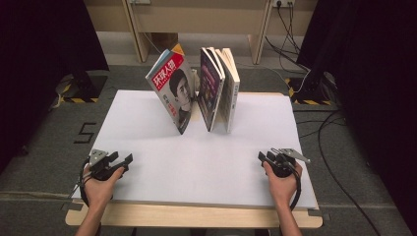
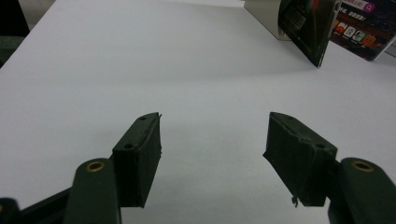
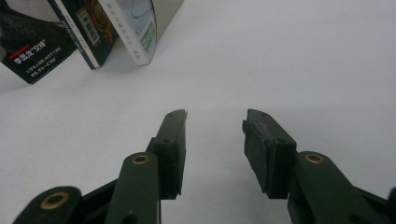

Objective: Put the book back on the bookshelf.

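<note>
High cam overhead, gripper cams low, both facing books (image 1: pixel 206 91)

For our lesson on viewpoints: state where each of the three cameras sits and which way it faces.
High view: above the person's side, facing forward and down on the white table; both hands, left gripper, right gripper.
Left gripper view: rides that gripper, looks along its open fingers toward the leaning magazine.
Right gripper view: rides that gripper, looks along its open fingers toward the standing books.
Shared: the magazine and books appear in all views.

Black cables (image 1: pixel 328 129) on grey floor (image 1: pixel 44 147)
</note>
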The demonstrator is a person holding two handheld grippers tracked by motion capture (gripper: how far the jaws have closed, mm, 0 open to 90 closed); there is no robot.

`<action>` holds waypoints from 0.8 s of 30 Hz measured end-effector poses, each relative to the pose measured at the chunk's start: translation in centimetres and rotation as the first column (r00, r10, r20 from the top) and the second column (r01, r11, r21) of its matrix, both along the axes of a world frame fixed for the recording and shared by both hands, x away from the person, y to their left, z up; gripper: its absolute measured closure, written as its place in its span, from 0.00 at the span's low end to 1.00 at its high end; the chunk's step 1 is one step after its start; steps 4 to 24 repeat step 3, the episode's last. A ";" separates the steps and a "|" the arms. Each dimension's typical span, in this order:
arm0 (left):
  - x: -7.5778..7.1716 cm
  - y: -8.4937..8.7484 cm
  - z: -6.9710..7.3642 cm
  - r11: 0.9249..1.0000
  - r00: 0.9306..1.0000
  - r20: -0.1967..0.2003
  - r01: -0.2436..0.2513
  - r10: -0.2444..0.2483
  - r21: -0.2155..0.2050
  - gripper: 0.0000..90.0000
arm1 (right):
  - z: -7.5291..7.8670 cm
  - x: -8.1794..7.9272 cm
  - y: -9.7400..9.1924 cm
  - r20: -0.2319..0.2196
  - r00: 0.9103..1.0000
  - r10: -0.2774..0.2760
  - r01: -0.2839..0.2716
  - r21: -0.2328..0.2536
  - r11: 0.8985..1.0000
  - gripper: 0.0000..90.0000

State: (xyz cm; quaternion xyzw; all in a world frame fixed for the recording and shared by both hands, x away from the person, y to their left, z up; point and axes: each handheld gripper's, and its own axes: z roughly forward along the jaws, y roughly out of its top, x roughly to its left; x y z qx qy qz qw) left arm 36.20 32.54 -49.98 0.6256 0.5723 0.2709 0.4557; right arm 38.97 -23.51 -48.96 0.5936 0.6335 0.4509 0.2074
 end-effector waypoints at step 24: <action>0.0 0.0 0.0 1.000 1.000 -0.001 -0.002 0.002 0.000 0.38 | 0.0 0.0 0.0 -0.007 1.000 -0.006 0.006 0.008 1.000 0.66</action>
